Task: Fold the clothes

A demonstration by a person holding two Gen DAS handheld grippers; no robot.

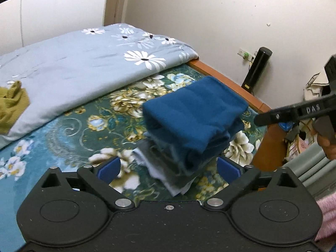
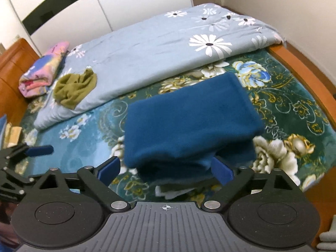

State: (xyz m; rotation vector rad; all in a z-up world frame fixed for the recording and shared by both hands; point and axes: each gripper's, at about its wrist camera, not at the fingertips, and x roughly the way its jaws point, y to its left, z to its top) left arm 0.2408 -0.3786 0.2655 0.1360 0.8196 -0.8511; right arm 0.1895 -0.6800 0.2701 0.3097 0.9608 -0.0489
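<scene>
Across the floral bedspread [image 2: 88,130] I am seeing the folded blue garment [image 2: 189,126] resting on a grey stack that is probably folded clothes, both left gripper [image 1: 169,168] and right gripper [image 2: 166,168] standing apart and empty, so I am judging the olive garment [image 2: 74,90] next.

Two black hand-held tongs, and a pink fuzzy sleeve

Each of the tongs, left tongs [image 1: 169,167] and right tongs [image 2: 166,169], has a black body with two round discs, silver screws and blue pads [image 1: 109,167]. The right one's deck is ribbed grey with a crosshair mark and its side reads "DAS". The sleeve [image 1: 326,216] is fluffy pink.
</scene>
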